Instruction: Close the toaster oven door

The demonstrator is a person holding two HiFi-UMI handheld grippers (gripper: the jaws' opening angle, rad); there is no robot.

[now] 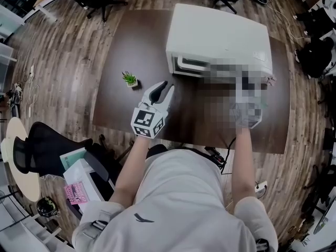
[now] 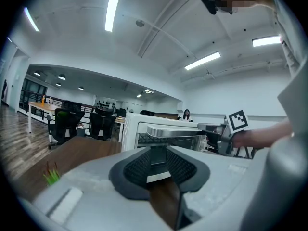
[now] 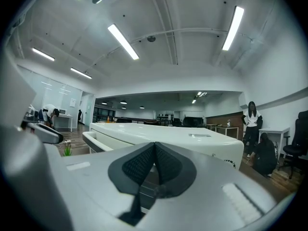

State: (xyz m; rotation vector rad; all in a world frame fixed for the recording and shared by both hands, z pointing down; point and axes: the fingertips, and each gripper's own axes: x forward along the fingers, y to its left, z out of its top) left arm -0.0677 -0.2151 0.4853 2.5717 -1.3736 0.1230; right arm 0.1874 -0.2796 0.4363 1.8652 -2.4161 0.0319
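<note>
Two tongs are up over the dark desk (image 1: 136, 46): the left tongs (image 1: 168, 86) sit just left of centre with their pads apart and nothing between them, while the right tongs (image 3: 155, 146) have their tips pressed together with nothing visible between them. Through the left gap shows the door (image 2: 168, 139) of the white toaster oven (image 1: 220, 35), which stands on the desk in the upper right of the head view; whether that door is fully shut cannot be told. A small potted plant (image 1: 129, 79) stands left of the left tongs.
</note>
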